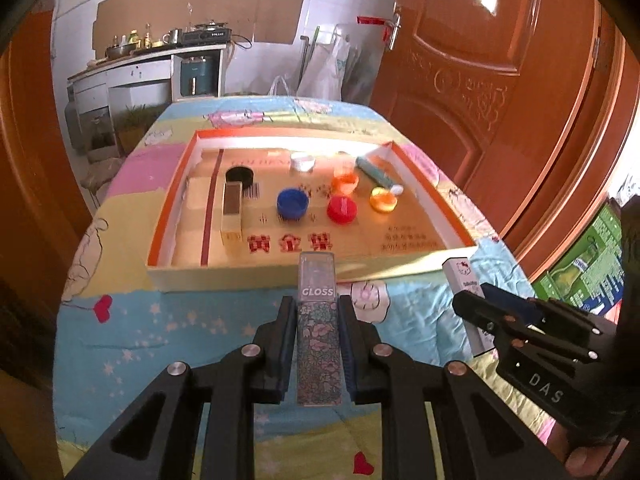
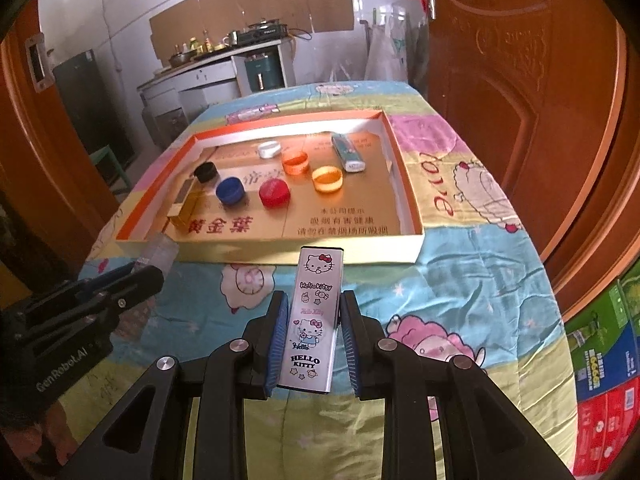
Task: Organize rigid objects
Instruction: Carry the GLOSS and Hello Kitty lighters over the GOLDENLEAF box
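Both grippers are clamped: left gripper (image 1: 316, 320) on the GLOSS box (image 1: 318, 328), right gripper (image 2: 314, 320) on the Hello Kitty box (image 2: 314, 320), both just short of the tray (image 1: 256, 276). Lift each over the tray's near wall and set it flat beside the gold box (image 1: 232, 216), clear of the caps.

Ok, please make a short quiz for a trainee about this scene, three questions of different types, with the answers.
1. True or false: the left tongs hold nothing.
2. The right tongs grip which item? A) the blue cap B) the Hello Kitty box C) the red cap
3. Fill in: the word printed on the floral box is ____.

Key:
1. False: they are shut on the floral box.
2. B
3. GLOSS
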A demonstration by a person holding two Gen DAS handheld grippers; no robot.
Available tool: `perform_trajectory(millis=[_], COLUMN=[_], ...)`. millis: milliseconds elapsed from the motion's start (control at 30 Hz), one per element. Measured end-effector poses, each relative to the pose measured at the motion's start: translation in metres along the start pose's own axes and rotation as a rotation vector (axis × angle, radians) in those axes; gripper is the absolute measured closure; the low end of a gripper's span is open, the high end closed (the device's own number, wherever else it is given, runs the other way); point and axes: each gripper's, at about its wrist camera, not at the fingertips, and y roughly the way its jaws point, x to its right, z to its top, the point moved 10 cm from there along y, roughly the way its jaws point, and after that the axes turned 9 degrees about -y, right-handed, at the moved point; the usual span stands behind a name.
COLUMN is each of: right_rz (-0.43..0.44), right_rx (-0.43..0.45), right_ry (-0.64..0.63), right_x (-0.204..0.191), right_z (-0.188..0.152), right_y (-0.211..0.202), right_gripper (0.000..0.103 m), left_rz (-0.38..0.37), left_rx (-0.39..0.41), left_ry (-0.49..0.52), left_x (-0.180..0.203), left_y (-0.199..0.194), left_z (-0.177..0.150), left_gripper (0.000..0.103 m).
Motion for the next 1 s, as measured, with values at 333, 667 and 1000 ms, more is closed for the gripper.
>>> perform_trajectory(millis=[333,667,1000], right_rz=[0.006,0.003,0.021], right_rx=[0.024,0.067,0.081], right_ry=[-0.029,-0.071,-0.107], right_x=[-0.005,-0.007,-0.015], right_z=[0.016,0.045,0.064], right_y=[-0.005,-0.007,-0.001], right_gripper=[0.076,0.076,0.076], left_rz=[0.024,0.083,0.111], left_rx=[0.046,0.088,0.118], left_ry=[-0.022,-0.059,-0.070], left_x=[0.000,-0.012,-0.019], left_y=[-0.010,-0.015,-0.012], left_z=[0.020,0.042,0.068], left_gripper=[0.082,0.082,0.082])
